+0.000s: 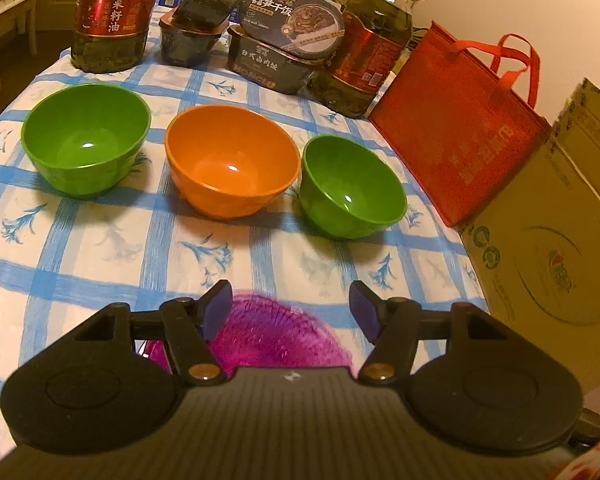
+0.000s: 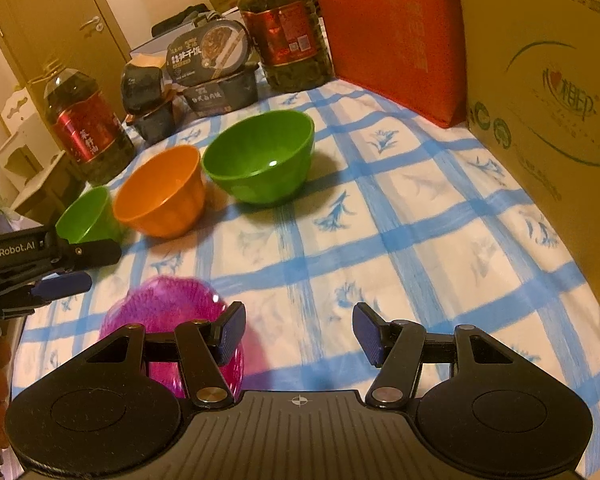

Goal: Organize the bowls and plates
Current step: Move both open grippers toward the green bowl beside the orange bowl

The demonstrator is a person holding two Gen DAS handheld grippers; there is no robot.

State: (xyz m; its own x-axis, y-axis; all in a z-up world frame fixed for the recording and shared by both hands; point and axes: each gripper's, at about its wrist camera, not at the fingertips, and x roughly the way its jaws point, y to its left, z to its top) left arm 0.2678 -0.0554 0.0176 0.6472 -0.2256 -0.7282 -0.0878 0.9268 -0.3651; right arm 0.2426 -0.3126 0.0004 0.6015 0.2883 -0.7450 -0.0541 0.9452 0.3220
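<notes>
Inspector: Surface is a blue-checked tablecloth [image 1: 99,280]; oil bottles [image 1: 111,12] stand at its far edge.

Clerk: The bowls?

Inspector: Orange bowl [image 1: 232,160] central, a green bowl [image 1: 85,138] on each side, apart. Purple bowl [image 1: 279,336] nearer, under the left gripper [image 1: 289,312].

Clerk: Jaws?

Inspector: Left spread, empty. Right gripper [image 2: 299,332] likewise, over bare cloth.

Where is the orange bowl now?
The orange bowl stands on the checked tablecloth, between two green bowls, centre of the left wrist view.
</notes>
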